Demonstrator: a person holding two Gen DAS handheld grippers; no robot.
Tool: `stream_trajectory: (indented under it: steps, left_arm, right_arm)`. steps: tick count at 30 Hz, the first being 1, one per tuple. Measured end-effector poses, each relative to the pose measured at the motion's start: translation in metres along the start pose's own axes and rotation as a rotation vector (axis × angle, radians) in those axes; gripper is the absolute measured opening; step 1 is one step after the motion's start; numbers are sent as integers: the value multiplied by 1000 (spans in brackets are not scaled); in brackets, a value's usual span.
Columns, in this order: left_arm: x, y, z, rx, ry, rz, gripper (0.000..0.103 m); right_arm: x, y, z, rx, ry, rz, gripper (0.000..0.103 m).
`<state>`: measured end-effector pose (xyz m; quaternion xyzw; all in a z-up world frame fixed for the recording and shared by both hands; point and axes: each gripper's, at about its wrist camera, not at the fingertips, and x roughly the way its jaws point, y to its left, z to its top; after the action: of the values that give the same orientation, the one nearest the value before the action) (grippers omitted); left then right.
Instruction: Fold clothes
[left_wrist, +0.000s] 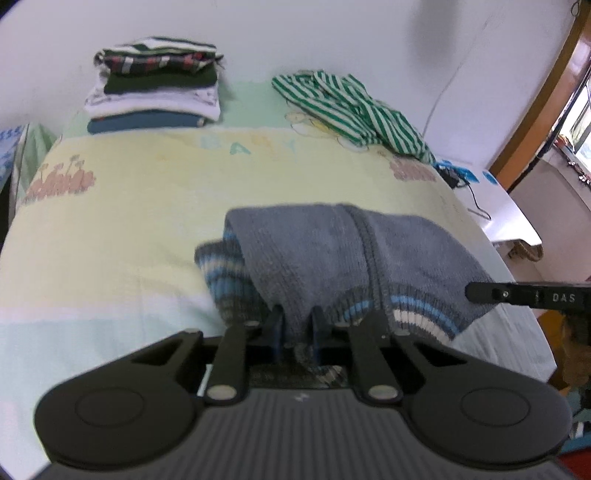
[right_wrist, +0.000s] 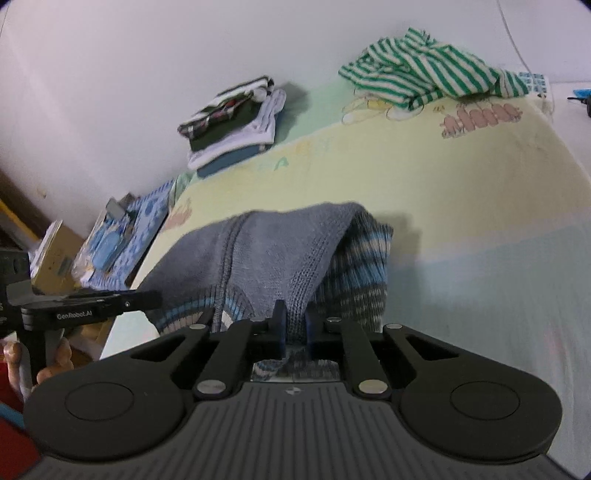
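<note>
Sweater (left_wrist: 325, 254), grey knit with striped hems, looks soft, floppy and light, so each closed tool, left tool (left_wrist: 297, 325) and right tool (right_wrist: 293, 325), pinches its near edge above the bed (left_wrist: 129, 229).

Both the left gripper (left_wrist: 297, 314) and the right gripper (right_wrist: 293, 312) are matte black with ribbed grey bodies, round side discs, silver rivets, blue-padded jaws and white lettering.
</note>
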<state>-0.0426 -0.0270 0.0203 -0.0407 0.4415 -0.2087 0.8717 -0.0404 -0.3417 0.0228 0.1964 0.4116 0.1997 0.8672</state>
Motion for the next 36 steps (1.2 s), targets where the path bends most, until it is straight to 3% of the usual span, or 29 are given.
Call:
stream_trajectory:
  steps: [8,13,16,21,25,28,32,34,35,36]
  left_arm:
    - [24,3,-17,54,52,88,11]
    - [16,-4,-14,137,33,136,27]
    - [-3,-1,-8,160,-10,165,26]
    - [-27,-10,20,211,-159,203,25]
    - [7,-27,39,233,-197,227,48]
    - [37,-32,46,223,-238,252,51]
    - [77,-18,45,90,-191,262,66]
    - [85,-16,37,50,-224,324,86]
    - [89,-15,32,30,-240,355,103]
    - [91,-14,27,13,-258,380,102]
  right_arm:
    - [20,-4,-24,-36,43,-51,10]
    - [16,6,-22,-112,15,-94,13]
    - [16,11,-21,-164,5,-124,13]
    - [21,11,-27,-155,3,-144,13]
    - [21,8,-30,-123,-9,-147,13]
    - [22,7,-32,-103,-25,-155,13]
    - [23,11,-39,-112,-60,-181,14]
    - [23,15,-43,-126,-80,-200,16]
    - [23,16,-45,-131,-90,-208,16]
    - [23,17,-47,-134,-98,-213,17]
